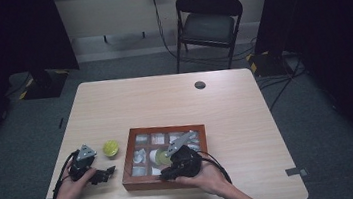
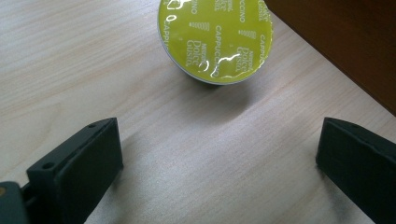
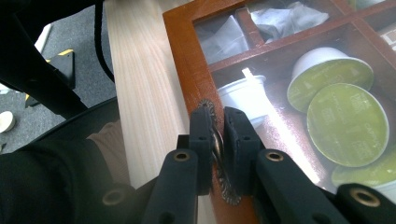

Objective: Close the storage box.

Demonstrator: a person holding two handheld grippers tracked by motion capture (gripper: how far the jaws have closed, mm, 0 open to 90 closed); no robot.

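While I hold both tools low over the near half of the pale wooden table (image 1: 174, 94), my right gripper (image 3: 218, 135) sits clenched on a small metal clasp (image 3: 219, 158), a toothed, lacy piece on the near edge of the reddish-brown wooden box (image 1: 128, 171). That box lies right of centre on the table, its glass-paned lid (image 1: 164, 129) divided into squares. Through the panes, in the right gripper view, I see a white capsule with a green foil top (image 3: 348, 123) lying among others, and crumpled clear wrappers (image 3: 280, 18) in the far compartments.

My left gripper (image 2: 215, 163) rests on the table to the left of the box, jaws spread wide and released, with bare tabletop between them. Just beyond its jaws, toward the far side, stands a round capsule with a shiny yellow-green foil lid printed with the word cappuccino (image 2: 215, 37). From above, that capsule (image 1: 110, 147) sits between my left gripper (image 1: 103, 173) and the box's left wall, close to the wall; whether it touches I cannot tell.
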